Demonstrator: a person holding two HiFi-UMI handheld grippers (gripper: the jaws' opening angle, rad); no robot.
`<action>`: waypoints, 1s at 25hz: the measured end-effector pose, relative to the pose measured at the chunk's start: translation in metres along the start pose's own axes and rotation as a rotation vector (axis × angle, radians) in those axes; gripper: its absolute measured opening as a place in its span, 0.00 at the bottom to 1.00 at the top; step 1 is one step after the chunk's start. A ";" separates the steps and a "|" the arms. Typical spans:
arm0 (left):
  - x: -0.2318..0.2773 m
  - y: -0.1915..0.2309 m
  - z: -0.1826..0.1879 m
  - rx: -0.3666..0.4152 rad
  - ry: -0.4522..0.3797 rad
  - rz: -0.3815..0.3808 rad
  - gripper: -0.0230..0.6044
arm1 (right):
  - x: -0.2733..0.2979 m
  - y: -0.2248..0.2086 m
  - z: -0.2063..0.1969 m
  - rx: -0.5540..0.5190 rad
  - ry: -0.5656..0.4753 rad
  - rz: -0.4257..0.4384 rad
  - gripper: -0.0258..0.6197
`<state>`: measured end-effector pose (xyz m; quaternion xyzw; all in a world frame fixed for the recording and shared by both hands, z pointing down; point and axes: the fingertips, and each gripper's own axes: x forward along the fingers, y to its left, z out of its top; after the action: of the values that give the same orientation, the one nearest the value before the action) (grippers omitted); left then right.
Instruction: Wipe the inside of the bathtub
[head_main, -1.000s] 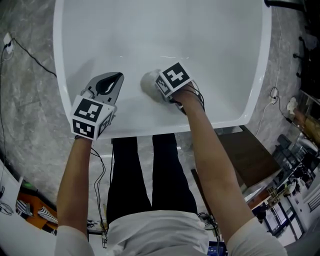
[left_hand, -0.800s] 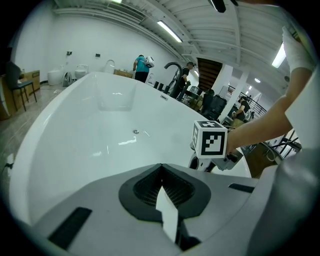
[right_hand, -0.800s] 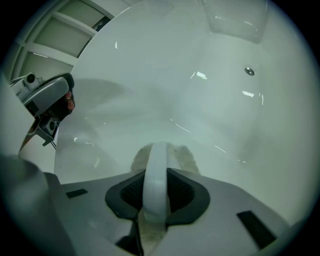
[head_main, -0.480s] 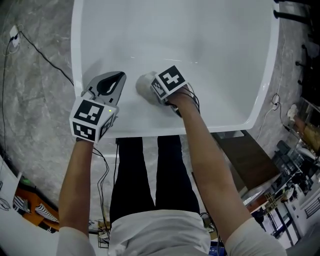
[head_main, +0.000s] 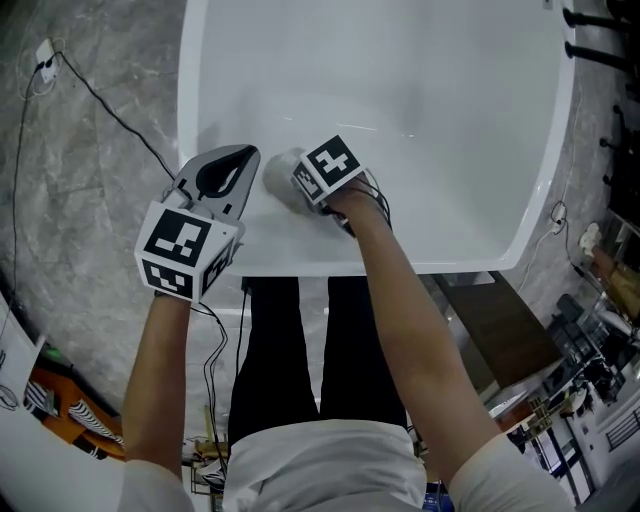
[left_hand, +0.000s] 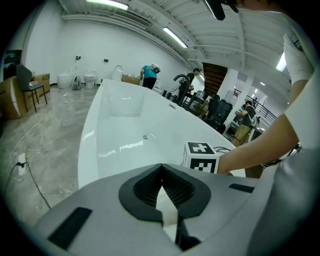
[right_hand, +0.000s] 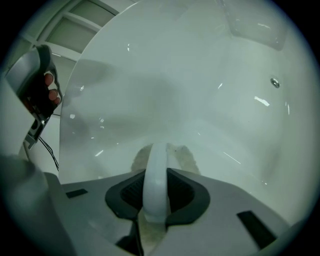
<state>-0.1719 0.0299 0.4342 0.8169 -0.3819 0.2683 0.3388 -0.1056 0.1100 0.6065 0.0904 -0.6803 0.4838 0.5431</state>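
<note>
The white bathtub (head_main: 192, 120) fills the head view. My right gripper (head_main: 292, 178) reaches down inside it by the near wall, shut on the white arched handle (right_hand: 156, 170) of a fuzzy grey-beige scrubbing pad (right_hand: 183, 156). The pad (head_main: 277, 174) presses on the tub's inner surface. My left gripper (head_main: 238, 152) hovers over the near left corner of the rim, jaws together, nothing held. From the left gripper (left_hand: 161, 172) I look along the tub, past the right gripper's marker cube (left_hand: 202, 156).
The drain (right_hand: 274, 82) sits further along the tub floor. A black cable (head_main: 95, 95) runs over the marble floor left of the tub. Racks and clutter (head_main: 600, 330) stand to the right. People (left_hand: 149, 75) stand beyond the tub's far end.
The right gripper has slid the pad leftward along the tub's near wall. The left gripper has shifted left too, closer to the tub's left rim.
</note>
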 end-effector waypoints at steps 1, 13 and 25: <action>-0.003 0.003 0.002 0.000 0.002 0.005 0.05 | 0.002 0.004 0.004 -0.008 -0.003 0.005 0.18; -0.019 0.017 0.019 -0.016 -0.021 0.011 0.05 | 0.008 0.046 0.025 -0.088 -0.058 0.149 0.18; 0.014 -0.001 0.038 -0.054 -0.060 -0.037 0.05 | 0.038 0.007 0.038 0.026 -0.100 0.093 0.18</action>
<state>-0.1561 -0.0051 0.4199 0.8222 -0.3837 0.2270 0.3540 -0.1499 0.1000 0.6360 0.0898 -0.7037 0.5122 0.4842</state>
